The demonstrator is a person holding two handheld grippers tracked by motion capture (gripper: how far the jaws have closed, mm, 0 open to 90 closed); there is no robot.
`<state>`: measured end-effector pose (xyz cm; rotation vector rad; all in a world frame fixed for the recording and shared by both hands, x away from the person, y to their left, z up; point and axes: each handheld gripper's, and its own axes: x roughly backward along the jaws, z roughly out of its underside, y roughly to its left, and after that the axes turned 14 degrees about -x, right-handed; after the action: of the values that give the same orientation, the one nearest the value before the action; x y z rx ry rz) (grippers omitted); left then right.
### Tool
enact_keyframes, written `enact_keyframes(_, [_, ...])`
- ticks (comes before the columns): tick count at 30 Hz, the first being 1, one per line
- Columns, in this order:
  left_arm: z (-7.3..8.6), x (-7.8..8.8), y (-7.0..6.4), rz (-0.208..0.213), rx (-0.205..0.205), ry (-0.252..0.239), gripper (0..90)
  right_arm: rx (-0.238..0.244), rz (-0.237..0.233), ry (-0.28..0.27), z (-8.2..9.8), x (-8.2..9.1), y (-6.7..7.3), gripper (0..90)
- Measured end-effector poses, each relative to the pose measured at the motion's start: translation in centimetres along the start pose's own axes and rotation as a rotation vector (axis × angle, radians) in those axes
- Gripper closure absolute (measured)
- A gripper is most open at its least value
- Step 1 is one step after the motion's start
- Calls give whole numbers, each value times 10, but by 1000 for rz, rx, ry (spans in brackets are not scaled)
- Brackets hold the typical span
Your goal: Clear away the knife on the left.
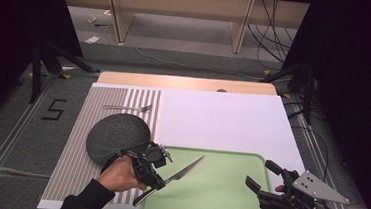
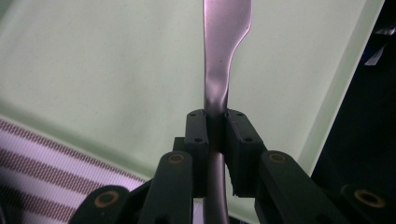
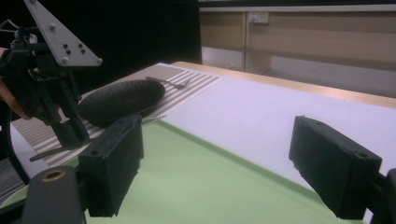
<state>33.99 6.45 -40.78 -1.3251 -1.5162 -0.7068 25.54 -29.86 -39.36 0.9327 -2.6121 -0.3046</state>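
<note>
Knife (image 1: 178,174) is already picked up: the left gripper (image 1: 160,181) is clamped on its handle, blade jutting past the fingertips over the green tray (image 1: 225,208). Setting it beside the dark plate (image 1: 117,138) and fork (image 1: 129,108) probably remains; the right gripper (image 1: 264,179) waits, jaws apart and empty.

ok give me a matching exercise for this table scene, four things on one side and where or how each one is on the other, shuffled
Things:
1. knife
2. fork
3. dark plate
4. right hand-held gripper

Places or states:
A. lies on the striped mat, beyond the plate
B. jaws open with nothing between them, over the green tray's right side
C. clamped in the left hand-held gripper, blade over the green tray
D. sits on the striped mat, left of the tray

Pairs: 1-C, 2-A, 3-D, 4-B
</note>
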Motion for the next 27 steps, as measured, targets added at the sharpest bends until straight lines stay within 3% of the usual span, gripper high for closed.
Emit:
enact_keyframes(5, [-15,-9,-2,31,-23,1,799,-3,0,1,0,1,0,185])
enact_keyframes(11, [-22,-15,-4,57,-33,13,799,-2,-2,-2,0,1,0,185])
enact_keyframes(27, [-25,-52,6,109,45,86,798,0,-2,2,0,1,0,185])
